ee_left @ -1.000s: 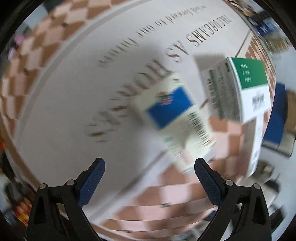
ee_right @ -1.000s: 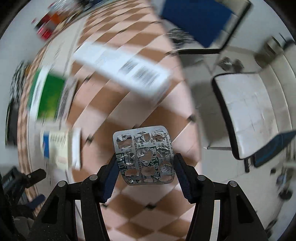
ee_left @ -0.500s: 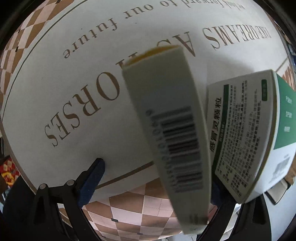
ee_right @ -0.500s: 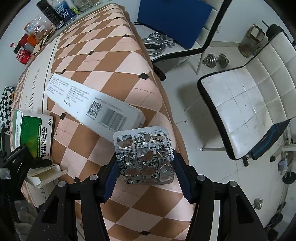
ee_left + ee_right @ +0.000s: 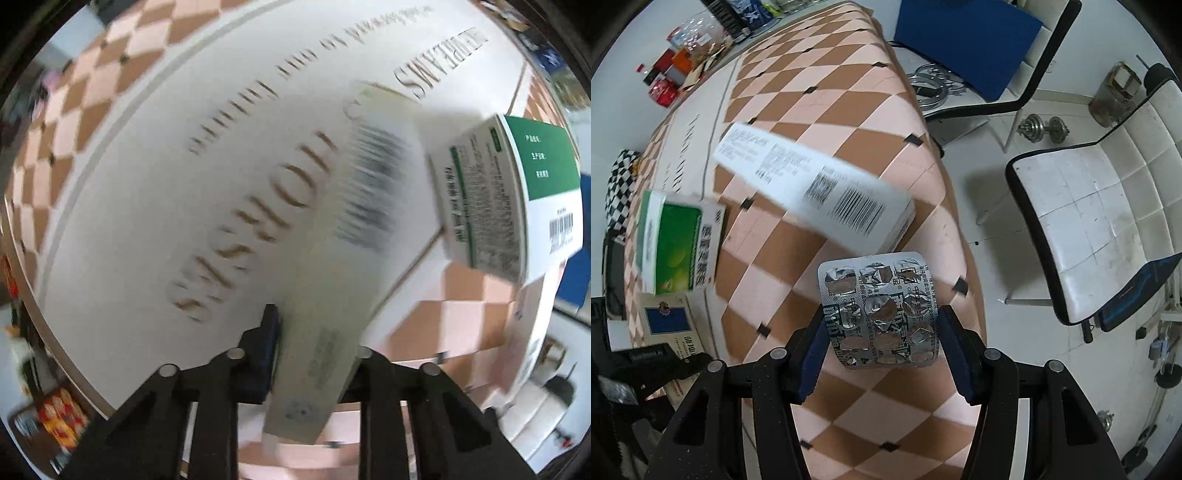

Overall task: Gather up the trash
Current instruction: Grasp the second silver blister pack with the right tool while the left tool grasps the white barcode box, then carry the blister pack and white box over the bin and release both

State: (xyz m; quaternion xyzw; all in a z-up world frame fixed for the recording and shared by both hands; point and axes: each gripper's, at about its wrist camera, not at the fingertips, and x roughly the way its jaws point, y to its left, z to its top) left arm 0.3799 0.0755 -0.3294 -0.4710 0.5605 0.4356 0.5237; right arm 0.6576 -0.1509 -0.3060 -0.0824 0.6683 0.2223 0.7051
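Checkered tablecloth (image 5: 849, 110) under left tongs (image 5: 314, 354) closing on seemingly a carton (image 5: 351, 229), right tongs (image 5: 881, 345) pinching blister pack (image 5: 881, 310).

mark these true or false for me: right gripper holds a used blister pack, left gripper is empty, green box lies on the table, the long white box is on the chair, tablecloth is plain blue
1. The right gripper holds a used blister pack. True.
2. The left gripper is empty. False: its fingers are closing on a slim carton.
3. A green box lies on the table. True.
4. The long white box is on the chair. False: it is on the table.
5. The tablecloth is plain blue. False: brown and pink checks.
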